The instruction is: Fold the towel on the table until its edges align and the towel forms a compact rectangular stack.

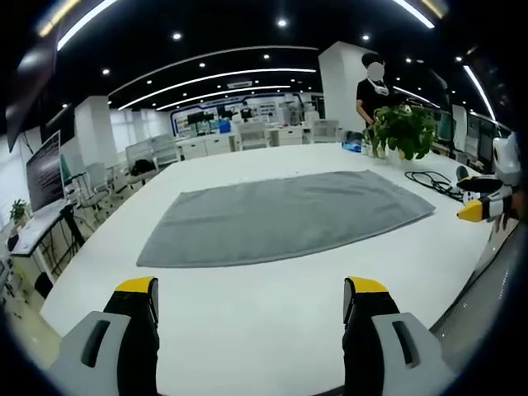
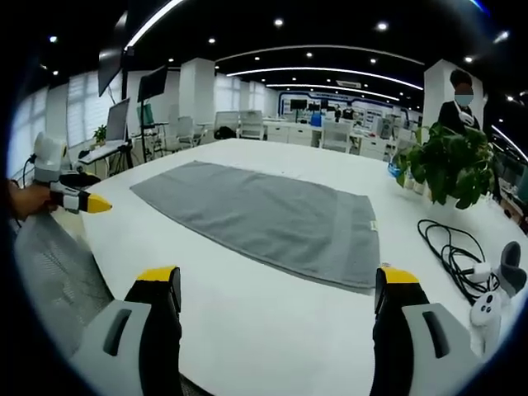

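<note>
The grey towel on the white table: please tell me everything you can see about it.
The grey terry-cloth towel lies spread flat and unfolded, in a single layer, on the white table. It is rectangular, with a hemmed band along one short end and a small label at that edge. It looks soft, with hardly a wrinkle. Nothing rests on it. Both grippers are apart from it; the black cable and the green potted plant lie beyond that short end.

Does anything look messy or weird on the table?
Not really. The towel lies flat and unfolded on the table, with no big wrinkles. A loose black cable curls near the plant, clear of the towel.
</note>
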Demonstrator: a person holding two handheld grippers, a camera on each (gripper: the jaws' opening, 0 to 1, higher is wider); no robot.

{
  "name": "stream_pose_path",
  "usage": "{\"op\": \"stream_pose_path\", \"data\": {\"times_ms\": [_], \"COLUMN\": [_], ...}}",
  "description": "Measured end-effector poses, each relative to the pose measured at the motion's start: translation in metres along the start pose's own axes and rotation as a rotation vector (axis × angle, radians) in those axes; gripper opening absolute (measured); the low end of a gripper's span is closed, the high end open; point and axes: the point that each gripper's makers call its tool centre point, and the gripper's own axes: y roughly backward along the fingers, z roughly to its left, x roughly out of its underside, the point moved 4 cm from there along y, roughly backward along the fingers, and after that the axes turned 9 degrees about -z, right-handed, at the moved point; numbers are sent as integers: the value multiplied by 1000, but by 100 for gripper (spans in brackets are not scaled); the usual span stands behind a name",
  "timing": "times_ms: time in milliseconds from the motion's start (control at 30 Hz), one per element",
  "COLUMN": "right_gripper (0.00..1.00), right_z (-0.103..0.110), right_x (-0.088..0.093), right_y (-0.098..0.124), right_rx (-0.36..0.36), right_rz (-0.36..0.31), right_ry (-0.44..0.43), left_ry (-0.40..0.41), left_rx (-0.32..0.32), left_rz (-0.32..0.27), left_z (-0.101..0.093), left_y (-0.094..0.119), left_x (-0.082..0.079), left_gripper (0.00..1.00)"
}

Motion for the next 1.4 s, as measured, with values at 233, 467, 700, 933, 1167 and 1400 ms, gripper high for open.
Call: {"op": "stream_pose_path", "data": {"times_ms": [233, 467, 700, 933, 1167, 1400], "right_gripper": [98, 97, 97, 97, 97, 96], "right_z": [-2, -5, -2, -3, -1, 0], "right_x": [1, 3, 4, 4, 5, 6], "right_y": [0, 1, 1, 2, 1, 1], "right_rx": [5, 22, 9, 14, 2, -5], "right_rz": [4, 15, 27, 33, 36, 43], "right_ry": [-8, -17, -8, -7, -10, -18], "left_ry": [-15, -24, -28, -24, -21, -18], "left_rx": [11, 5, 15, 3, -5, -15], "left_rz": [8, 17, 22, 17, 11, 11], "left_z": [-2, -2, -2, 0, 0, 2], "left_y": [-1, 0, -2, -1, 0, 0], "left_x": [1, 1, 3, 2, 1, 1], "left_gripper": [95, 94, 93, 93, 93, 93]}}
